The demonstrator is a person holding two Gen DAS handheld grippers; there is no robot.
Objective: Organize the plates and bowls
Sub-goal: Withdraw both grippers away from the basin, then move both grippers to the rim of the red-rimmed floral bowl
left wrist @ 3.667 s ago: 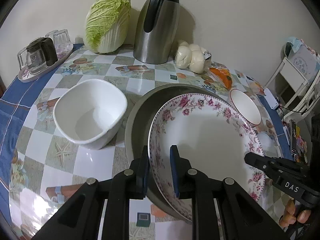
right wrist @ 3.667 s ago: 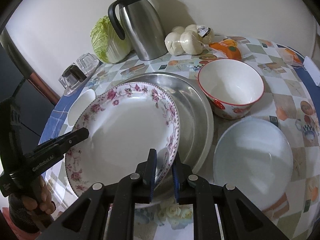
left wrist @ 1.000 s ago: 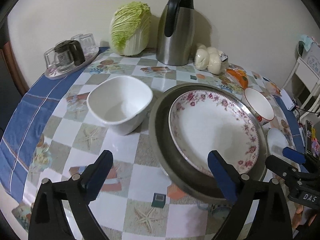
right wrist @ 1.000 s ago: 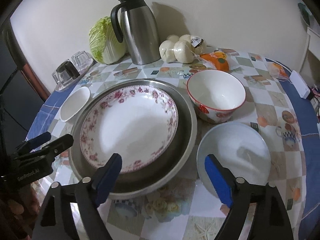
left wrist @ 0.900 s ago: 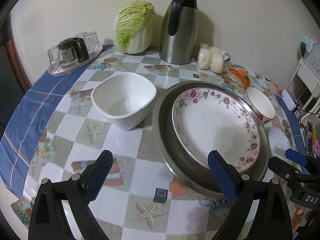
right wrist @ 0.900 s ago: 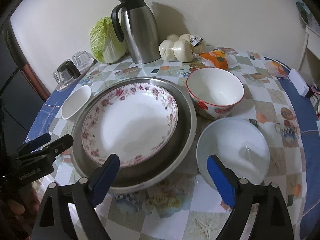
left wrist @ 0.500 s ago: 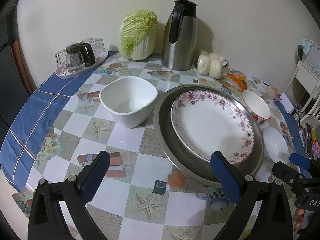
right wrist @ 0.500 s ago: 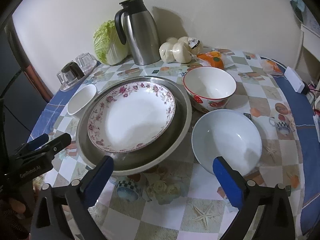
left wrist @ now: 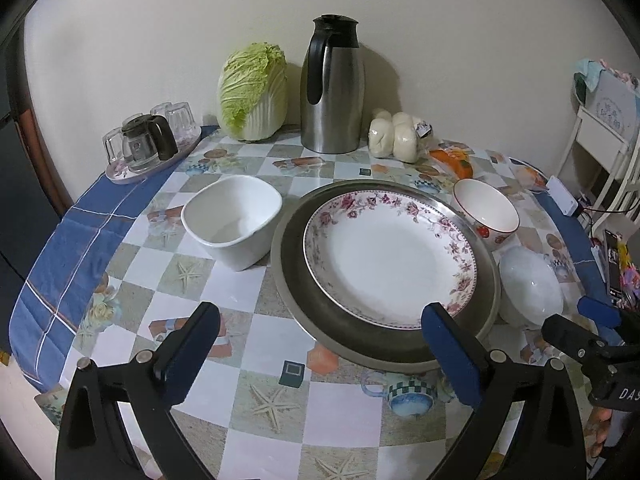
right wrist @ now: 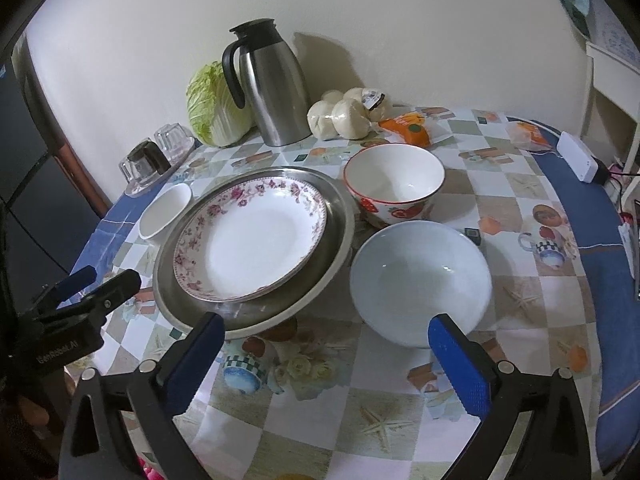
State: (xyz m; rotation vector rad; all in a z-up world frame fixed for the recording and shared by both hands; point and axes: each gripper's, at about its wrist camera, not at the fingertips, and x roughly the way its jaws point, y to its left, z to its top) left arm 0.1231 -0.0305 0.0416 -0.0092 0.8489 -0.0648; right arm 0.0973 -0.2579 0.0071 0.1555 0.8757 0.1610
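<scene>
Because stacking goes from widest to narrowest, the round table under a glossy checked oilcloth [left wrist: 256, 392] carries the broad dull-grey round metal tray [left wrist: 292, 276] as a base, and the shallow white porcelain plate with a pink floral rim [left wrist: 388, 264] lies nested inside it, slightly off-centre toward the far right. Around that stack, 3 bowls stand loose: the pale plain round bowl [right wrist: 420, 280] just beside the tray's near right edge, the white round bowl with a red rim and red fruit print [right wrist: 394, 184] beside its far right edge, and the white square-shouldered bowl [left wrist: 234, 220] close against its left side, perhaps touching it, though the angle leaves that unclear. All look smooth and glazed, likely slippery under hard pads. Judging by size, the bowls have yet to go into the plate. The left gripper [left wrist: 320, 354] and the right gripper [right wrist: 328, 364] hang above the near edge with blue-padded fingers [right wrist: 460, 368] spread wide, holding nothing.
</scene>
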